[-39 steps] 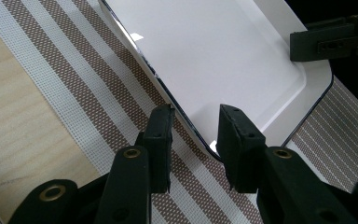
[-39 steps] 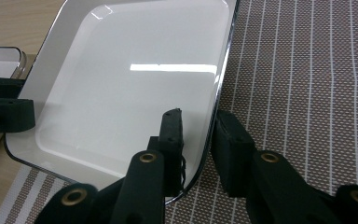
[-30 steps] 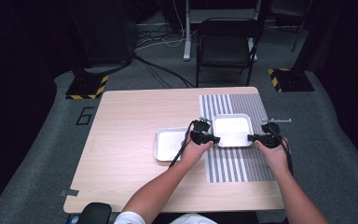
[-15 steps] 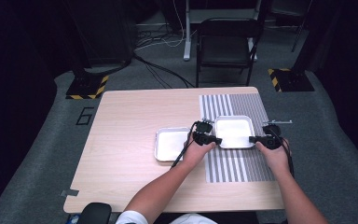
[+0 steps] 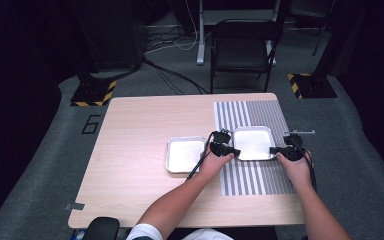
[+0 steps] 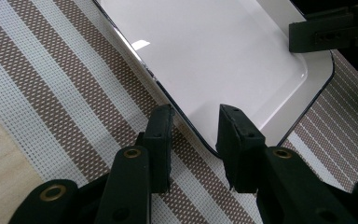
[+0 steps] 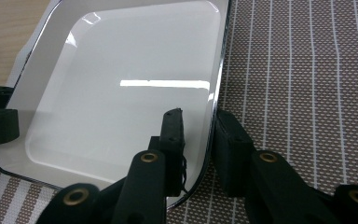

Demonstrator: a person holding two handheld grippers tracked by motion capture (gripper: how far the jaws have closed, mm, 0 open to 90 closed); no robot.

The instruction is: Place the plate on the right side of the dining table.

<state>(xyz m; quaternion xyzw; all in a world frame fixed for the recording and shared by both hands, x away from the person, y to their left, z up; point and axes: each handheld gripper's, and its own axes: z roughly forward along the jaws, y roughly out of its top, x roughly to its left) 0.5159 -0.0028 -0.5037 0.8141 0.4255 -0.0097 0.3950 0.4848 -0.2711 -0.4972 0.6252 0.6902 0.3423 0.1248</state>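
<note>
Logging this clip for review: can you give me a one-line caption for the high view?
Both grippers, left and right, straddle opposite rims of a white tray on a striped mat, second tray alongside.

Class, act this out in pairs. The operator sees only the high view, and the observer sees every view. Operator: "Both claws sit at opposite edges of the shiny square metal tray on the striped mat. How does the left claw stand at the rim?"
Observer: In the left gripper view, the left claw straddles the rim of the shiny square metal tray near a rounded corner. There is a clear gap between its jaws.
Operator: And the right claw?
Observer: The right claw has one jaw inside the tray and the other outside it, over the brown-and-white striped woven mat. I cannot tell whether it is pinching the rim.
</note>
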